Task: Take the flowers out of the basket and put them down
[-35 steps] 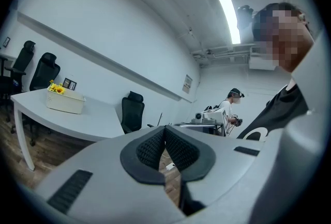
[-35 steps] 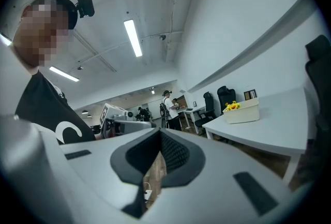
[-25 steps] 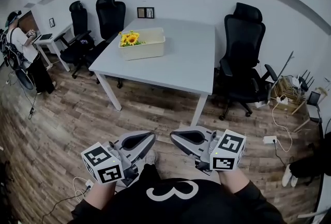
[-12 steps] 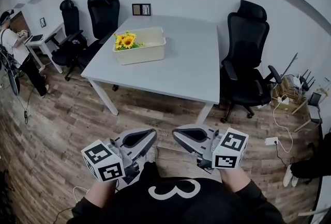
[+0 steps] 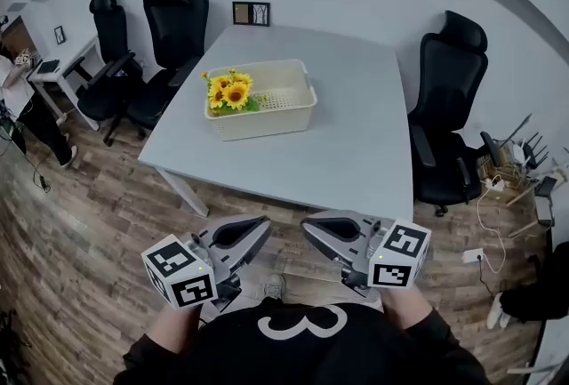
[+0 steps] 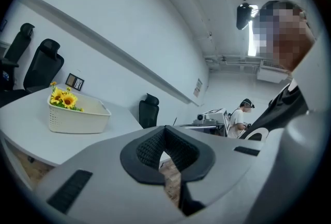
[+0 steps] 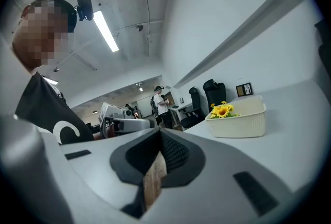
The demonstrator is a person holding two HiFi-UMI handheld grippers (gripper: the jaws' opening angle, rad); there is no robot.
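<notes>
- Head view: the step in hand looks like the approach. The left gripper (image 5: 260, 227) and right gripper (image 5: 310, 225) are held side by side at the person's waist, over the wooden floor, short of the near edge of the table (image 5: 356, 152).
  - Both have their jaws together and carry nothing.
  - The basket (image 5: 267, 118) stands well apart from them, towards the table's left edge. The flowers (image 5: 229, 92) are bunched at its left end.
  - To do this well, I would cross the near edge first, part one pair of jaws before reaching the rim, and come down on the stems from above, not the blooms.
- Left gripper view: the pads meet at their tips with only floor showing through the hollow behind them. The flowers (image 6: 63, 99) sit far ahead and to the left in the basket (image 6: 77, 120), so this gripper needs to swing left.
- Right gripper view: the jaws are likewise closed and empty. The flowers (image 7: 222, 110) and basket (image 7: 242, 122) lie far ahead and to the right, with bare tabletop in front of them.
</notes>
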